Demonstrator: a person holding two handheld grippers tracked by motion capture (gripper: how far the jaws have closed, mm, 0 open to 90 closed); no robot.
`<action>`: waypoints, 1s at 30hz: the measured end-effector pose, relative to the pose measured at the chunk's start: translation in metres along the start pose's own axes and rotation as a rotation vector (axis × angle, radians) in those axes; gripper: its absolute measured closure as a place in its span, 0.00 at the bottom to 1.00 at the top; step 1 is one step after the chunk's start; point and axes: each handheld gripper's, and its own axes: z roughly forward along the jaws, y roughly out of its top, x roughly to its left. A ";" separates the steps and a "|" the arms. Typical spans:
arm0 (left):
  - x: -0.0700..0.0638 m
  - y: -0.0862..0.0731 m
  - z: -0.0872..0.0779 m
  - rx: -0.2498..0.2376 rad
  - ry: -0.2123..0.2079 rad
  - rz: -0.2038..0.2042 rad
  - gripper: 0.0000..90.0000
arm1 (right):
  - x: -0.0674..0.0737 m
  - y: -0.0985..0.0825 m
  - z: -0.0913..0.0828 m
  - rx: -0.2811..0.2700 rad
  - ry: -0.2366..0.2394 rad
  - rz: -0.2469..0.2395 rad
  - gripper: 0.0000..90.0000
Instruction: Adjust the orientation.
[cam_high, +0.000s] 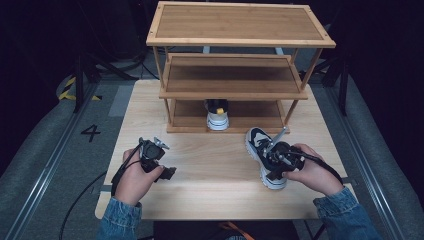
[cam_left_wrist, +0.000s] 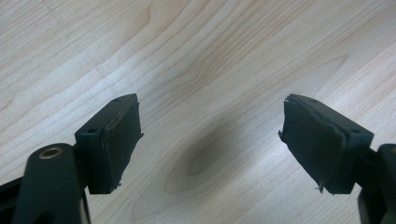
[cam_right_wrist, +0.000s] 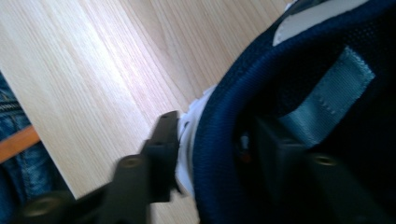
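Observation:
A navy and white sneaker (cam_high: 256, 141) lies on the wooden table (cam_high: 210, 197) at the right, toe pointing towards the rack. My right gripper (cam_high: 275, 169) sits over its heel. In the right gripper view the right gripper (cam_right_wrist: 217, 149) straddles the sneaker's (cam_right_wrist: 303, 56) padded heel collar, with one jaw against the white outer heel and the other inside the opening, pressing on it. My left gripper (cam_high: 167, 173) rests low over bare table at the left. It (cam_left_wrist: 210, 140) stands open with nothing between its pads.
A three-tier wooden shoe rack (cam_high: 240, 30) stands at the back of the table. A second sneaker (cam_high: 217, 117) sits on its bottom shelf, heel towards me. Bare table lies between my two hands.

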 end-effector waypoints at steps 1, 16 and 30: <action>0.000 -0.002 0.000 0.001 0.001 -0.007 0.22 | 0.000 0.000 0.000 0.004 0.005 0.004 0.67; 0.011 -0.010 -0.002 -0.004 0.003 -0.046 0.22 | -0.002 0.010 -0.010 -0.039 0.045 0.015 0.80; 0.026 -0.013 0.000 -0.002 0.003 -0.067 0.22 | -0.026 0.065 -0.024 -0.103 -0.039 0.026 0.80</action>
